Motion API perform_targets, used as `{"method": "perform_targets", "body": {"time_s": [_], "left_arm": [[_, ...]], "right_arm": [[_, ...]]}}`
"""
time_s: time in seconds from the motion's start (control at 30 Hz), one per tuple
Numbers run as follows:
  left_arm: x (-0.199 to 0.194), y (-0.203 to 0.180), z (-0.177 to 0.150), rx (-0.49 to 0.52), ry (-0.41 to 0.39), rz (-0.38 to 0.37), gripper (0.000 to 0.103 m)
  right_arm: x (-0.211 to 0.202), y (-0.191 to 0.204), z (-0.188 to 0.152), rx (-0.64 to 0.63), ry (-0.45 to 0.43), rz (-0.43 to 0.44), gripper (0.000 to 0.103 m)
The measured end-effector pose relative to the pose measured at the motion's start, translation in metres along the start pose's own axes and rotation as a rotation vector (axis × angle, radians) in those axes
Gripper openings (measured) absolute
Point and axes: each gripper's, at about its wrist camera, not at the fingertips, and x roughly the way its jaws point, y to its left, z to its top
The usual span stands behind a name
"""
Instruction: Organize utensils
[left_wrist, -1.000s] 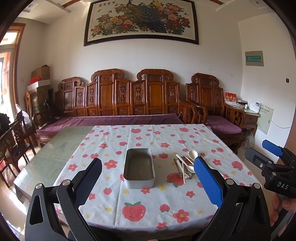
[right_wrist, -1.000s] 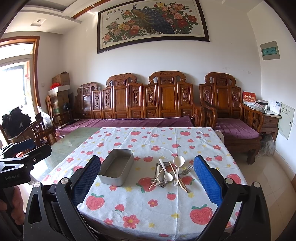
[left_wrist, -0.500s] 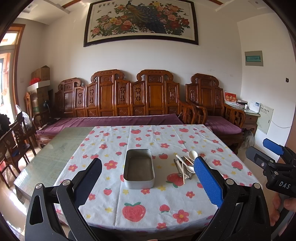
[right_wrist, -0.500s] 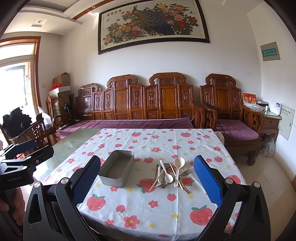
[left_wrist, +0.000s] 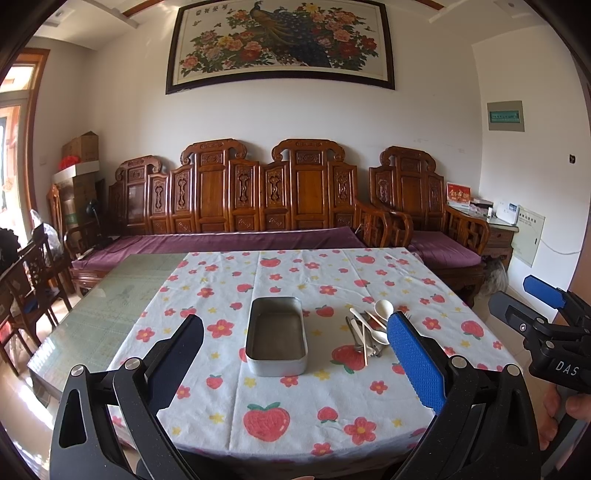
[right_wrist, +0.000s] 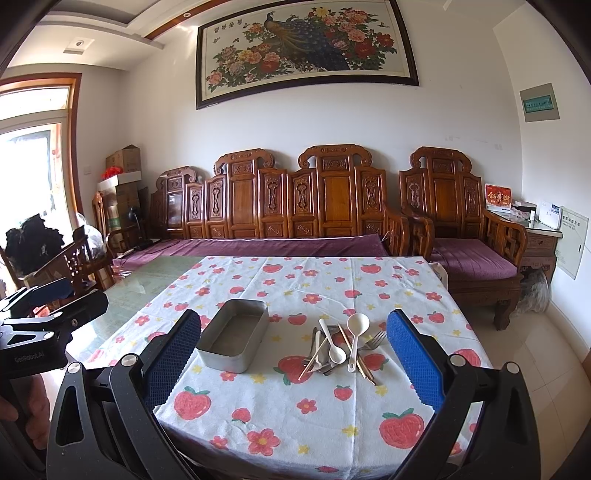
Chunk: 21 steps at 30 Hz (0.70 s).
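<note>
An empty rectangular metal tin (left_wrist: 276, 339) (right_wrist: 234, 339) sits mid-table on the strawberry tablecloth. To its right lies a pile of utensils (left_wrist: 367, 330) (right_wrist: 340, 349): white plastic spoons, chopsticks, a metal fork and other metal pieces. My left gripper (left_wrist: 295, 363) hovers open above the near table edge, the tin between its fingers in view. My right gripper (right_wrist: 293, 363) is open too, facing the pile from the near edge, and it shows at the right of the left wrist view (left_wrist: 532, 302). Neither holds anything.
The tablecloth (left_wrist: 295, 406) covers the right part of a glass-topped table (left_wrist: 103, 314). A carved wooden sofa (left_wrist: 266, 206) stands behind it, wooden chairs (left_wrist: 29, 280) at the left, a side cabinet (right_wrist: 539, 240) at the right. A hand (left_wrist: 565, 410) grips the right tool.
Both grippers have shifted only slightly; the table objects have not moved.
</note>
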Motion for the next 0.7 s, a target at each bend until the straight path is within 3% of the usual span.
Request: {"method": "perform_targets", "body": {"time_s": [0.47,0.7], "left_arm": [[-0.003,-0.002,-0.002,0.005,-0.003,-0.009,0.096],[0.01,0.0,-0.008,0.001,0.031,-0.011,0.096]], "right_arm": [[0.0,0.0,0.001,0.002,0.0,0.001,0.101],[-0.002,0.001,0.004,0.006,0.021,-0.007,0.101]]}}
